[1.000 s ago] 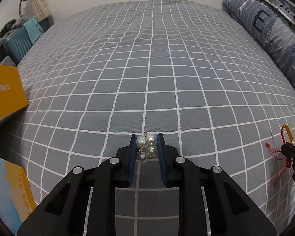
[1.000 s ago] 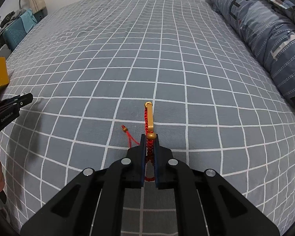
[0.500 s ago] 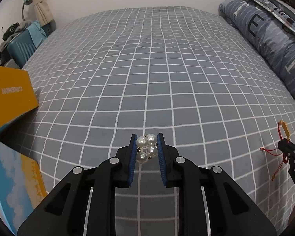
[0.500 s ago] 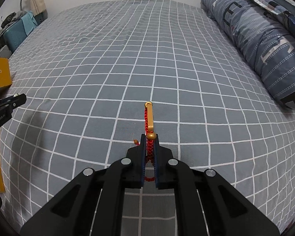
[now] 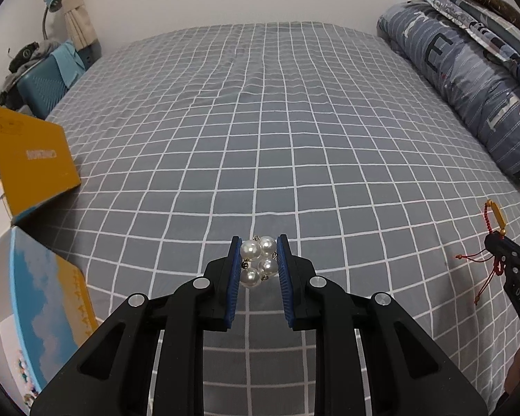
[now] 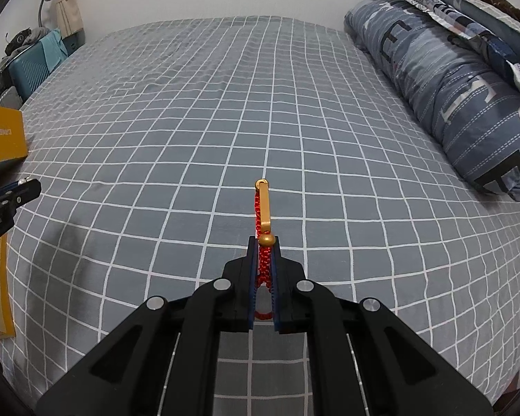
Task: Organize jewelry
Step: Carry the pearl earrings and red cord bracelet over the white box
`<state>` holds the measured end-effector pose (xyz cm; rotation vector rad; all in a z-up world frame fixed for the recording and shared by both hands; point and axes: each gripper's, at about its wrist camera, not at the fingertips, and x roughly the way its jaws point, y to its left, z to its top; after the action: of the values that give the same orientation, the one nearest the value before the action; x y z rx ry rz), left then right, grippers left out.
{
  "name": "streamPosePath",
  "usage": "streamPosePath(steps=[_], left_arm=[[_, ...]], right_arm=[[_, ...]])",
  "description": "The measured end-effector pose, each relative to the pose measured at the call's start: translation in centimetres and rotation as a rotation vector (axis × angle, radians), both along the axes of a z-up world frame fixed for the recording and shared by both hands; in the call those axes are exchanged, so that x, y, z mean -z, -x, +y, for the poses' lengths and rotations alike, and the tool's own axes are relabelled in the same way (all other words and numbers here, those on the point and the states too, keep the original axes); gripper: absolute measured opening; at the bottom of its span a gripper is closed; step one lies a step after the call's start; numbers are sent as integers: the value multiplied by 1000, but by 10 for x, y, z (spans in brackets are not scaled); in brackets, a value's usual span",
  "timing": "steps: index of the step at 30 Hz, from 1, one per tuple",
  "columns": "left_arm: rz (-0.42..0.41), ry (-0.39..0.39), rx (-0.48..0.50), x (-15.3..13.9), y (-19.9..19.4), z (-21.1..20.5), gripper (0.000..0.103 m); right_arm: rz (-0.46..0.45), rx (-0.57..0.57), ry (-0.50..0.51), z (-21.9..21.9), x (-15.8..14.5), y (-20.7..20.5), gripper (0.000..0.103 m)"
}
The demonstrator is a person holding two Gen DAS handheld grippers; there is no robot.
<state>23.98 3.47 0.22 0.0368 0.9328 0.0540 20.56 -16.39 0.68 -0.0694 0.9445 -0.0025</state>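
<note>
A bunch of white pearl jewelry (image 5: 257,260) hangs clear of the grey checked bed (image 5: 260,131), pinched between the blue pads of my left gripper (image 5: 259,242), which is shut on it. My right gripper (image 6: 263,241) is shut on a red braided bracelet (image 6: 264,260) whose gold bar (image 6: 265,204) sticks out past the fingertips. The same red bracelet (image 5: 495,218) and right gripper (image 5: 492,241) show at the right edge of the left wrist view, thin cords dangling. The left gripper's fingertips (image 6: 27,187) show at the left edge of the right wrist view.
An open box stands at the bed's left edge, with a yellow lid (image 5: 34,159) raised and a blue-and-yellow printed wall (image 5: 48,305). A rolled blue striped quilt (image 5: 468,79) lines the right side. A teal case (image 5: 41,83) and a lamp stand beyond the far left corner.
Both grippers have risen off the bed with their jewelry held; the bed looks farther away. The box at left has come further into the left wrist view.
</note>
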Motion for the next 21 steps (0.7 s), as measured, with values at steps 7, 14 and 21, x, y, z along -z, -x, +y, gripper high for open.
streamPosePath(steps=[7, 14, 21], left_arm=[[-10, 17, -30, -15, 18, 13, 20], [-30, 35, -49, -37, 46, 33, 20], [-37, 22, -121, -60, 84, 62, 20]], right_arm=[[-34, -6, -2, 7, -21, 14, 6], [-65, -30, -12, 25, -44, 31, 6], [-111, -95, -27, 65, -64, 47, 6]])
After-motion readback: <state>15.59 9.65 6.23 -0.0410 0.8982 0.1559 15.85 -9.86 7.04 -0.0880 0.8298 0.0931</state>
